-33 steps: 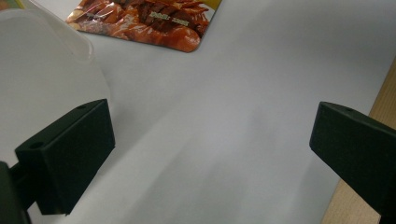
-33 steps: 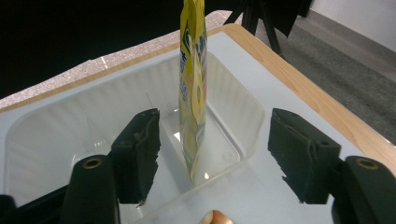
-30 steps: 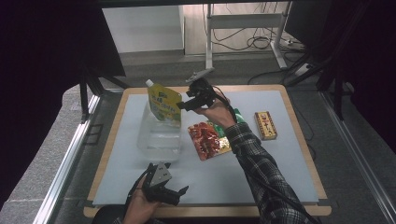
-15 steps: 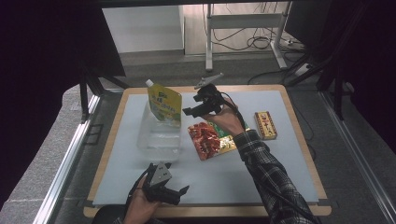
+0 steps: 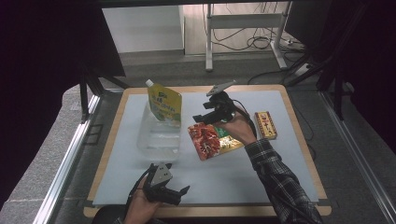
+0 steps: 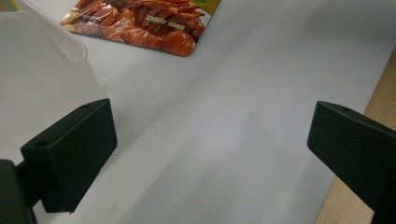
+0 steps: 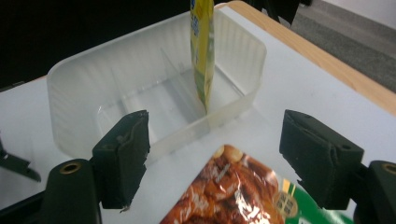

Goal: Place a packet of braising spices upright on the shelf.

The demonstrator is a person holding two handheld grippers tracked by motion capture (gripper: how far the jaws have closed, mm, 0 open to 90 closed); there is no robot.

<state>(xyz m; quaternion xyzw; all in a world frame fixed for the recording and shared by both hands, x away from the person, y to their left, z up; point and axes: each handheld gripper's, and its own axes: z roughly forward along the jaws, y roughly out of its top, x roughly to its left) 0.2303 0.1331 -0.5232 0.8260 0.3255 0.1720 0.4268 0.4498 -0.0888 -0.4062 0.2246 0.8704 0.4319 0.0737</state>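
Note:
A yellow spouted pouch stands upright in the far end of a clear plastic bin with inner dividers. A red and green food packet lies flat on the white mat to the bin's right. My right gripper hovers open just above the packet's far edge, aimed toward the bin. Near the mat's front edge my left gripper rests open with nothing between its jaws, next to the bin's near corner.
A small patterned box lies on the mat right of the packet. The white mat sits on a wooden tabletop. Black curtains and a metal stand with cables are behind the table.
My right gripper has pulled back to the right, away from the yellow pouch and over the food packet. The pouch stays standing in the bin. The left gripper has not moved.

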